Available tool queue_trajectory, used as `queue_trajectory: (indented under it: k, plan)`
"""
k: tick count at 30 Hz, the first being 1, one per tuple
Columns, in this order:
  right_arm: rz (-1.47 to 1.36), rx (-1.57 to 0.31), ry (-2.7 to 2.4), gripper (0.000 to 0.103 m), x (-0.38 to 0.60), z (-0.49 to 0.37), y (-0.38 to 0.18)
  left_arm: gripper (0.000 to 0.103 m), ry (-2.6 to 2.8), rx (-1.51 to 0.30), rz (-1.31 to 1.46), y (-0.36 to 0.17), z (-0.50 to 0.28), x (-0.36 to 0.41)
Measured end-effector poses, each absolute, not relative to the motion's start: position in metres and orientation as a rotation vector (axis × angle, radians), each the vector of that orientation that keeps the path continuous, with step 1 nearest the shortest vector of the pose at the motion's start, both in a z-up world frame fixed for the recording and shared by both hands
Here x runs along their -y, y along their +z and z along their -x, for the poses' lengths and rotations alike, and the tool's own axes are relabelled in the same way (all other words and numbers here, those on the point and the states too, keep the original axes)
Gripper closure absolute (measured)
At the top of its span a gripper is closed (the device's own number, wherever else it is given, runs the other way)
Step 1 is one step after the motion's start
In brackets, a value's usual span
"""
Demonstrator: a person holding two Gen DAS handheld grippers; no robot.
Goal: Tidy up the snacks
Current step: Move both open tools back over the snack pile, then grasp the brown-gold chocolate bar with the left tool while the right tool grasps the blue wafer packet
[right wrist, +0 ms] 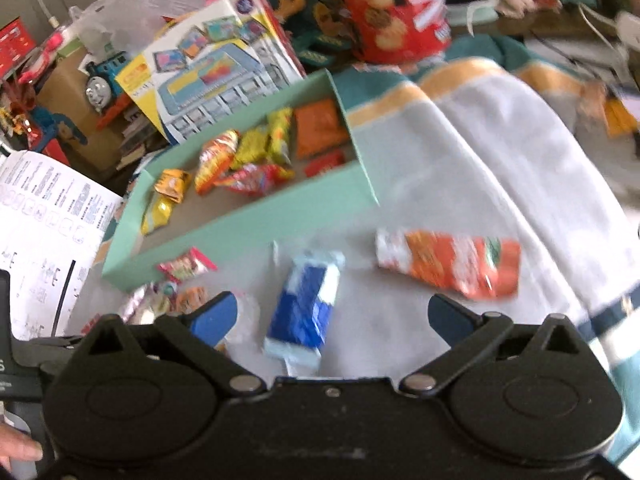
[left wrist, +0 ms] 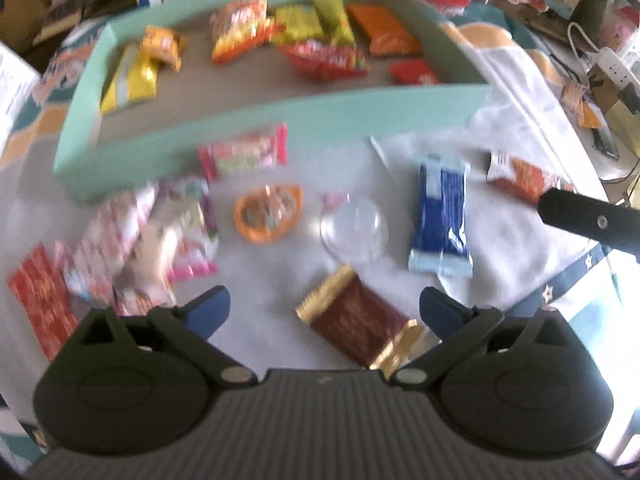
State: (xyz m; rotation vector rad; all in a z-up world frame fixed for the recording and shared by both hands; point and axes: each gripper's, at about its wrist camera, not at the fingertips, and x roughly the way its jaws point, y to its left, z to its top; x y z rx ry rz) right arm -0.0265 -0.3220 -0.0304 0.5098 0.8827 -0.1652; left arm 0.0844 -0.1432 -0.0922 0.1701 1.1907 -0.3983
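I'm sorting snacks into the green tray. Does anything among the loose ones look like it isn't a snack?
Yes: a clear plastic dome lies on the cloth between the orange-rimmed packet and the blue packet. It looks empty, more like a capsule half than a snack.
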Motion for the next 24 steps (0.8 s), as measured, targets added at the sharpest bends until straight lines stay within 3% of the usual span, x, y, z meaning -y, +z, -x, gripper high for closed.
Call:
queue_trajectory:
  k: [6, 11, 16, 17, 20, 24]
  plan:
    - [-0.549, -0.901, -0.189, 0.000, 0.325, 0.041, -0.045, 0.001, -0.347, -1.272, -0.078, -0.111, -0.080, 0.144]
    - [-0.541, -0.904, -0.200, 0.000, 0.323, 0.043, -0.050, 0.009, -0.318, -1.313, -0.047, -0.118, -0.082, 0.150]
    - [-0.540, -0.923, -0.201, 0.009, 0.324, 0.042, -0.055, 0.017, -0.295, -1.287, -0.031, -0.118, -0.086, 0.158]
    - [-0.540, -0.927, -0.201, 0.011, 0.325, 0.041, -0.057, 0.023, -0.296, -1.275, -0.035, -0.117, -0.086, 0.160]
    - [-0.533, -0.935, -0.203, 0.020, 0.324, 0.038, -0.060, 0.055, -0.320, -1.204, -0.131, -0.113, -0.083, 0.168]
    - [-0.526, -0.948, -0.200, 0.035, 0.321, 0.027, -0.062, 0.060, -0.393, -1.165, -0.182, -0.111, -0.082, 0.160]
